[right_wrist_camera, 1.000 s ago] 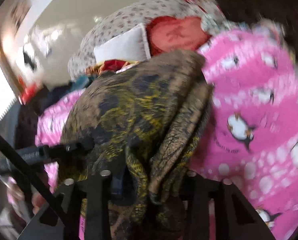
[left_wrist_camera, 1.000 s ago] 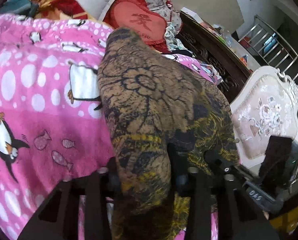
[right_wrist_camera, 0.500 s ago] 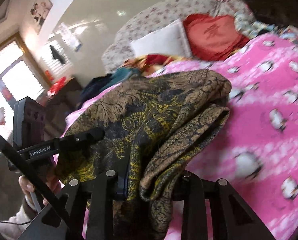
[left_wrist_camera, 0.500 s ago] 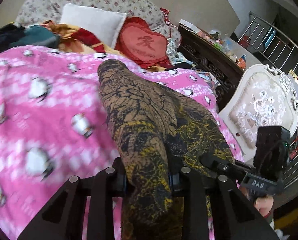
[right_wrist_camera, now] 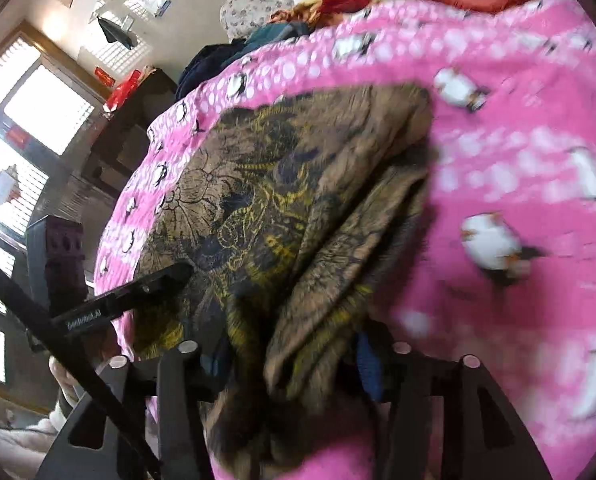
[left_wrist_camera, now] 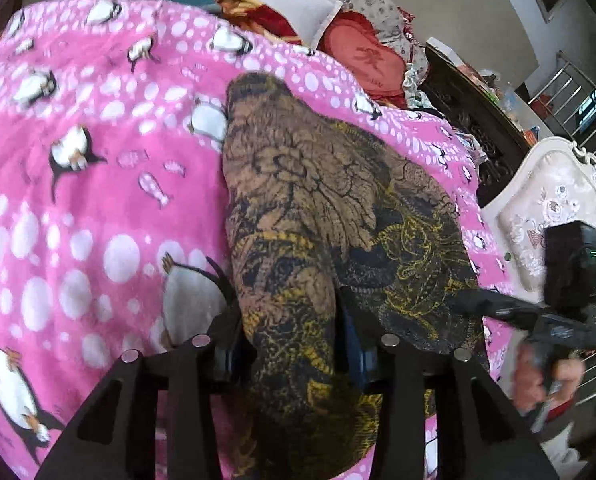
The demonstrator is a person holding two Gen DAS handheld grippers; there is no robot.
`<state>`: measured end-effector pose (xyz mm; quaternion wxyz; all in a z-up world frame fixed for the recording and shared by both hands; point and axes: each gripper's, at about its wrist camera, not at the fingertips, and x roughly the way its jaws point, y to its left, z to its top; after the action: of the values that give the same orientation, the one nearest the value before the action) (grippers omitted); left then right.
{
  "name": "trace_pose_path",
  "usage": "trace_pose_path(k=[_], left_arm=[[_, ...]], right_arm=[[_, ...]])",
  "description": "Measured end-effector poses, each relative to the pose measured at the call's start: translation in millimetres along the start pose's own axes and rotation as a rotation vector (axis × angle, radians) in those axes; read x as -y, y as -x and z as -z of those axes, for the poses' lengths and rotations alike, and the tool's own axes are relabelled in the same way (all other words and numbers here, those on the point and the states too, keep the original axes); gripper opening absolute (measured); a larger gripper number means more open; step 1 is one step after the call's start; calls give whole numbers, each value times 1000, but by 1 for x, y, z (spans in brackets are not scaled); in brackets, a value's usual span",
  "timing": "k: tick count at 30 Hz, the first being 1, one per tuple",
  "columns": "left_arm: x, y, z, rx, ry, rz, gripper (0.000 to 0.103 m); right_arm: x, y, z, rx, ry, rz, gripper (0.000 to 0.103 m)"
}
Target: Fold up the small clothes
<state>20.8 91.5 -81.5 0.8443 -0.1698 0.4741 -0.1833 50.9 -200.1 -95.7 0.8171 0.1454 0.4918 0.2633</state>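
Note:
A brown, black and yellow floral-print garment point(left_wrist_camera: 318, 208) lies folded on the pink penguin blanket point(left_wrist_camera: 77, 200). My left gripper point(left_wrist_camera: 293, 340) is shut on its near left edge. My right gripper point(right_wrist_camera: 289, 360) is shut on the bunched near right edge of the same garment point(right_wrist_camera: 277, 200). The right gripper also shows in the left wrist view point(left_wrist_camera: 498, 308), and the left gripper in the right wrist view point(right_wrist_camera: 169, 276); both hold the cloth low over the blanket point(right_wrist_camera: 518, 160).
Pillows, a red heart cushion point(left_wrist_camera: 362, 60) and piled clothes lie at the bed's head. A dark carved bedside stand point(left_wrist_camera: 470, 120) and a white padded chair point(left_wrist_camera: 554, 208) are to the right. A window and dark furniture point(right_wrist_camera: 109, 152) are to the left.
Both grippers have come down toward the blanket with the garment, which was lifted half a second ago and now rests spread on the bed.

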Motion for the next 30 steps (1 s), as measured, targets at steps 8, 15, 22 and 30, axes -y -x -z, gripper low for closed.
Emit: trace_pose_path(k=[8, 15, 22, 30], left_arm=[[9, -2, -4, 0, -46, -56, 53], [13, -5, -6, -4, -54, -60, 64], [21, -8, -3, 8, -97, -110, 70], [22, -1, -10, 49, -104, -153, 77]], right_arm=[[17, 145, 0, 138, 30, 188, 70], [13, 276, -35, 325, 65, 437, 75], [17, 216, -39, 225, 33, 322, 94], [-11, 31, -43, 44, 117, 200, 82]])
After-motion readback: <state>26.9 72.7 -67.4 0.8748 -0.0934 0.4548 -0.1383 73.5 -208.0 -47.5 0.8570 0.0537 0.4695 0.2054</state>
